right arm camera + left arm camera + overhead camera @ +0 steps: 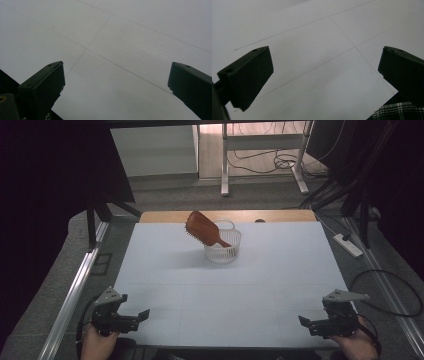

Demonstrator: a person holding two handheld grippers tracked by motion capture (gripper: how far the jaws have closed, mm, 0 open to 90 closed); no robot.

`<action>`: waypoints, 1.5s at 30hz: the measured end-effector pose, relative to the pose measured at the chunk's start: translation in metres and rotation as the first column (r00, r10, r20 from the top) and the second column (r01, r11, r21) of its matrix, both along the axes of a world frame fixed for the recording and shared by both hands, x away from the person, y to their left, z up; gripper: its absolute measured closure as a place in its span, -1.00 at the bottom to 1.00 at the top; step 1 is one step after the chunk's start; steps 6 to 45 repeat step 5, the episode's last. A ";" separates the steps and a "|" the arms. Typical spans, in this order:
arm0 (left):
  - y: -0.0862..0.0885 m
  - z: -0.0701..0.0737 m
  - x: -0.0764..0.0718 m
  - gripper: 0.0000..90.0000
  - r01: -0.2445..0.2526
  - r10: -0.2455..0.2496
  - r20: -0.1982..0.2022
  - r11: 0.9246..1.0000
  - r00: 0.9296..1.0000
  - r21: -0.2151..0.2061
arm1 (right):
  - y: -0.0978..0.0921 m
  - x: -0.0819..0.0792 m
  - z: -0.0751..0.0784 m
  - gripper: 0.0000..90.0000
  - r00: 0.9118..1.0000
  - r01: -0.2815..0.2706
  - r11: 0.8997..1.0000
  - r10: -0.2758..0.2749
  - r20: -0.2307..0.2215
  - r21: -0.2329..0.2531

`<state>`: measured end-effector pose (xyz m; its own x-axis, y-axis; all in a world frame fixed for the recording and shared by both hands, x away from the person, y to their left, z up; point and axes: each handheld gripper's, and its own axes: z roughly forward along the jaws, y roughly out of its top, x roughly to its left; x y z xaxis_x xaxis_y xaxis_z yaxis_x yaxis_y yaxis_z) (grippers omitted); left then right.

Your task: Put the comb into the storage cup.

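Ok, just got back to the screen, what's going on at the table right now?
Nothing is being handled at this moment. The person holds the left claw and the right claw low at the near corners of the white table, both open and empty. At the far middle, a wooden hairbrush stands tilted in a small white basket, handle down, head leaning out over the rim. Neither claw is near it.

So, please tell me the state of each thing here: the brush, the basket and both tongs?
wooden hairbrush: tilted, handle down inside the basket, head sticking out to the left.
white basket: upright, on the table's far side.
left tongs: open, holding nothing.
right tongs: open, holding nothing.
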<state>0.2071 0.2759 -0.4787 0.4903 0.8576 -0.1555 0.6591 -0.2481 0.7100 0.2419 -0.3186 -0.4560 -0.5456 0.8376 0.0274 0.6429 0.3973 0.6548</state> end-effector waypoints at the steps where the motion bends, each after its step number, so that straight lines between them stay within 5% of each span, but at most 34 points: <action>1: 0.000 0.000 0.000 -1.00 0.000 0.000 0.000 1.000 1.000 0.000 | 0.000 0.000 0.000 -0.98 1.000 0.000 1.000 0.000 0.000 0.000; 45: 0.000 0.000 0.001 -1.00 0.001 -0.001 -0.002 1.000 1.000 -0.004 | 0.000 0.000 -0.001 -0.98 1.000 -0.007 1.000 0.007 0.000 -0.007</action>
